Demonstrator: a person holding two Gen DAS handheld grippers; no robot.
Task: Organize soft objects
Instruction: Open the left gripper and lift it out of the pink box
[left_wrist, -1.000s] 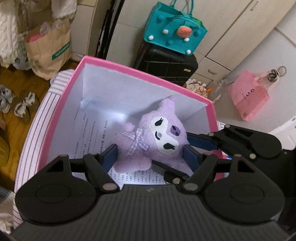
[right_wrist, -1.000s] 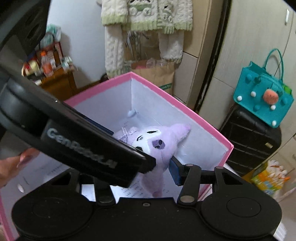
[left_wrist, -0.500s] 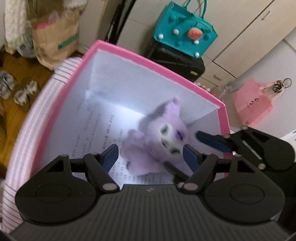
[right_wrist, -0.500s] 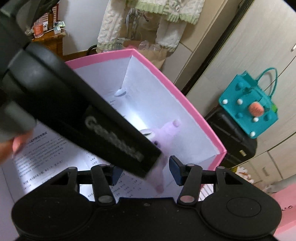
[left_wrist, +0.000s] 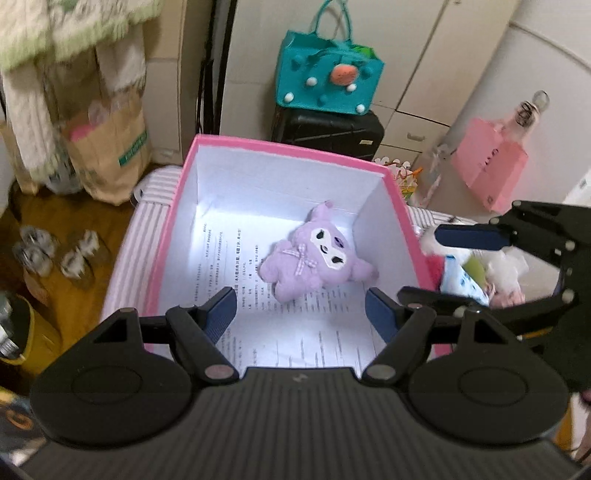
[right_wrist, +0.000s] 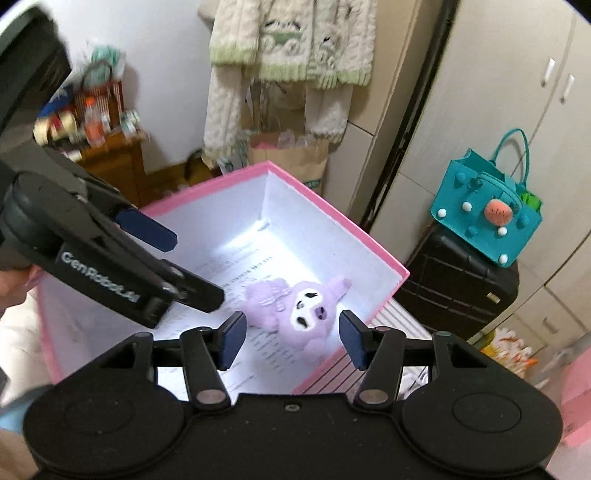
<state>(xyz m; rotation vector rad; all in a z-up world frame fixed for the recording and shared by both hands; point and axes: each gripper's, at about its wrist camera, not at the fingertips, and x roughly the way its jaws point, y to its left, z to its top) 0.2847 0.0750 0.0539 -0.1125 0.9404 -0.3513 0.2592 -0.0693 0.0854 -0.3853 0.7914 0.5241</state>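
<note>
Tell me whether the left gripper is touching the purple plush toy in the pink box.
Apart. The left wrist view shows the left gripper open, with printed paper visible between its fingertips and the purple plush toy, which lies loose on the floor of the pink box.

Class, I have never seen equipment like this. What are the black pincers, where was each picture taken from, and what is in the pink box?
No robot here: a person holds a hand-held gripper in each hand, each with a camera looking along its fingers. One picture is from the left gripper, the other from the right gripper. Each view also shows the other gripper. Both are open and hold nothing. Below them a pink box stands on striped cloth. In it, a purple plush lies on a printed sheet.
</note>
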